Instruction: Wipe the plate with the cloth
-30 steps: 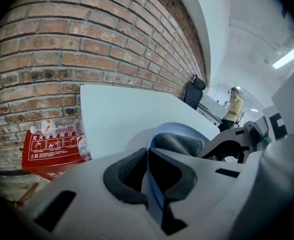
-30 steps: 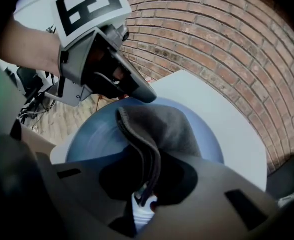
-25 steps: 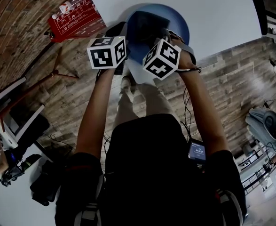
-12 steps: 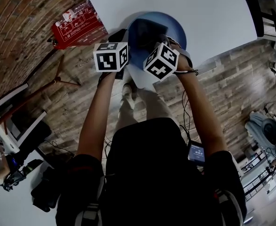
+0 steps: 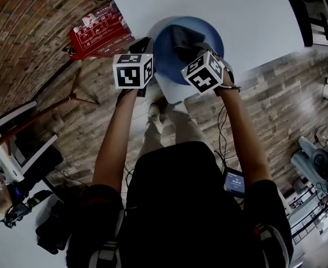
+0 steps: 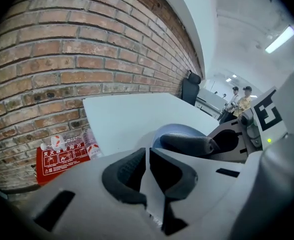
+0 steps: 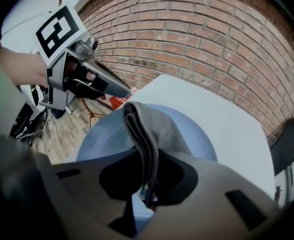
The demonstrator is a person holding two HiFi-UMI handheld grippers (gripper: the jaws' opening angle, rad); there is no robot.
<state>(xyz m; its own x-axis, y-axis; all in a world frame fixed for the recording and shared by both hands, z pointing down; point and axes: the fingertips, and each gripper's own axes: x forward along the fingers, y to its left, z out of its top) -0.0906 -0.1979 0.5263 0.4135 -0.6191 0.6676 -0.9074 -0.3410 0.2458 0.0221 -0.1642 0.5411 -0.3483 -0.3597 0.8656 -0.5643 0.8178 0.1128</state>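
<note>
Head view: the round blue plate [image 5: 213, 35] sat at the near edge of the white table [image 5: 247, 10], with the folded grey cloth [image 5: 183, 38] over it. Left gripper view: the left gripper [image 6: 148, 151] had its jaws pressed together on nothing, just beside the plate's rim. Right gripper view: the right gripper [image 7: 149, 184] was clamped on the cloth above the plate.

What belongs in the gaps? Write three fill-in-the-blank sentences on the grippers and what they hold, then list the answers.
1. The right gripper is shut on a folded grey ____.
2. It lies over a round plate coloured ____.
3. The left gripper pinches the plate by its ____.
Missing words: cloth; blue; rim.
</note>
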